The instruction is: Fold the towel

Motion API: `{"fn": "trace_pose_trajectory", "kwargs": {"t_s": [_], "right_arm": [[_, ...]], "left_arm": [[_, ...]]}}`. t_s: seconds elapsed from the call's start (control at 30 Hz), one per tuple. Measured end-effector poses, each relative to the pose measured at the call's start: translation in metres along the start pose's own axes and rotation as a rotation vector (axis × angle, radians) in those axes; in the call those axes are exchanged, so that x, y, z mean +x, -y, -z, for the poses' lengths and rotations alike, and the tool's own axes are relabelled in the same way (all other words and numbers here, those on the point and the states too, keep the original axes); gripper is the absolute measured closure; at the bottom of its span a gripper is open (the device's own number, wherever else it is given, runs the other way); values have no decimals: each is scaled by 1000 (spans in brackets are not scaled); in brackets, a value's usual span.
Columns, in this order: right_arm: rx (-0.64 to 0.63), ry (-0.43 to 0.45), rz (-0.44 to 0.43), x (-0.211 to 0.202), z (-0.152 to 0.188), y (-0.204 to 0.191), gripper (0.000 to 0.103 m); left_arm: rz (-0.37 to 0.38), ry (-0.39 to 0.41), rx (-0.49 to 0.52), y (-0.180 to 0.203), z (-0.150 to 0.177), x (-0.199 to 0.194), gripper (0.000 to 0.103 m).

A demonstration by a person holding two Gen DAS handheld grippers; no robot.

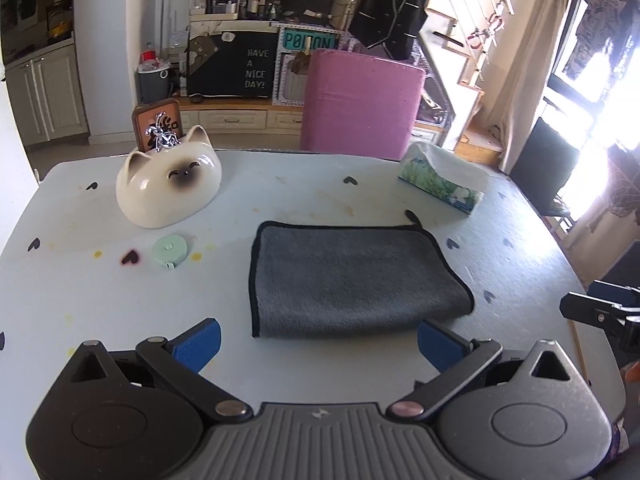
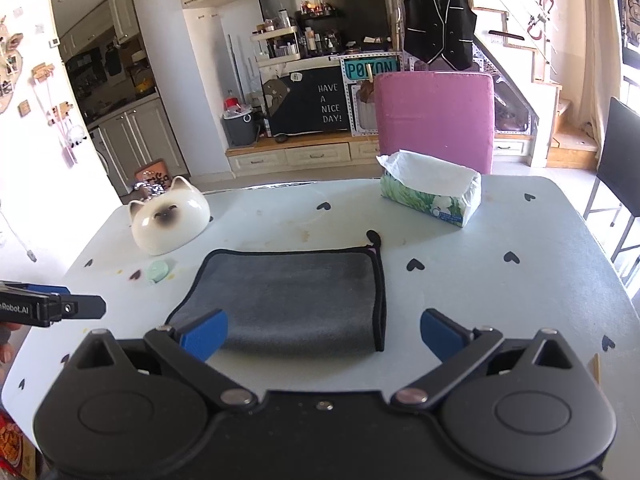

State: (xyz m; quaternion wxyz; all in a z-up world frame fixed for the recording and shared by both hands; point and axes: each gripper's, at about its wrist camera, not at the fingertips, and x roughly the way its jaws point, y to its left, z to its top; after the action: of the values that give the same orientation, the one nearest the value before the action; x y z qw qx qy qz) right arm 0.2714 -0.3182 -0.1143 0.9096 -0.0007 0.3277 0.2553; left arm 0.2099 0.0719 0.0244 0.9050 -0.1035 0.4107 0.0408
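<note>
A: Two grippers, both empty. Left gripper (image 1: 318, 338) hovers off the near edge of the towel (image 1: 352, 280), blue fingers (image 1: 198, 344) spread wide, holding nothing.

B: Left side of the bench (image 1: 100, 300) first?

A: Cat-shaped ceramic dish (image 1: 168, 184) far left, mint tape measure (image 1: 172, 250) just in front of it, both apart from the towel.

B: Towel position?

A: Grey, black-trimmed, flat at mid-bench. In the right wrist view stacked edges show along its right side (image 2: 380, 296), so I judge at least one fold done. Hanging loop sticks out at the far right corner.

B: Further right?

A: Tissue pack (image 2: 432, 196) beyond the towel, well apart from it. Right gripper (image 2: 324, 338) low at the near edge, fingers (image 2: 204, 338) wide apart, gripping nothing; the left one overlaps the cloth in view, contact unclear.

B: Remaining work?

A: Possibly one more fold to halve it; otherwise it looks near finished. Cannot tell the layer count.
</note>
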Motion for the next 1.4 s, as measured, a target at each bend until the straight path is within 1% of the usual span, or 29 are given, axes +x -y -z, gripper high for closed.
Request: {"fn": "trace_pose_trajectory", "kwargs": {"t_s": [0.37, 0.57, 0.9, 1.4], "right_arm": [[-13, 19, -21, -42, 32, -1, 0], [-26, 35, -47, -63, 50, -3, 0], [-33, 48, -63, -85, 78, -7, 0], [-41, 77, -63, -115, 105, -17, 0]], "left_arm": [[43, 26, 19, 7, 40, -29, 0], [46, 47, 21, 11, 60, -44, 0], [51, 61, 28, 13, 93, -64, 0], [53, 96, 12, 12, 134, -93, 0]]}}
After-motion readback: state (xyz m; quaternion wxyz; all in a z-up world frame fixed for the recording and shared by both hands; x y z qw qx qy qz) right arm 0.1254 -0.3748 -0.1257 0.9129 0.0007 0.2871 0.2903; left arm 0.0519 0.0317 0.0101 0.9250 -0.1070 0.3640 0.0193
